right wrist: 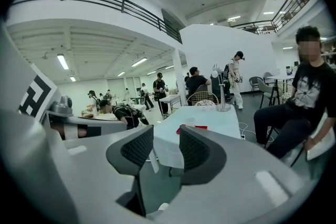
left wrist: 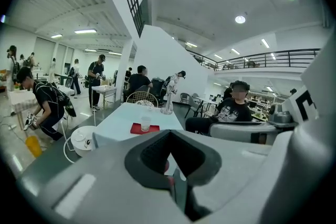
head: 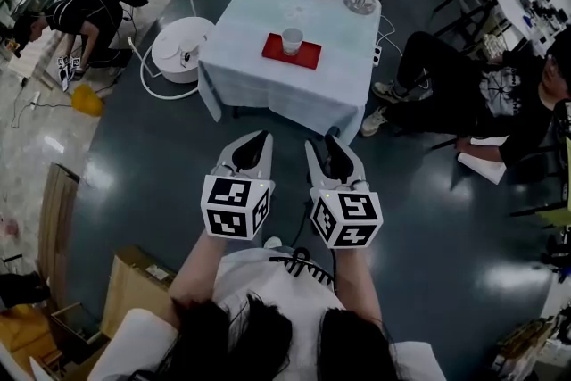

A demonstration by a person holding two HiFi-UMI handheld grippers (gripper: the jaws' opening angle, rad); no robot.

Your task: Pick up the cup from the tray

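Left claw clenched on nothing and right claw parted a little, also empty, sit well short of the cup, upright on the tray on the counter ahead; that narrow gap may knock it over, and a seated person crowds the right, with a stand beyond.

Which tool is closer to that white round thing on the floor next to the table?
Left. In the head view the left tool is below and right of the white round thing; the right tool is farther right still.
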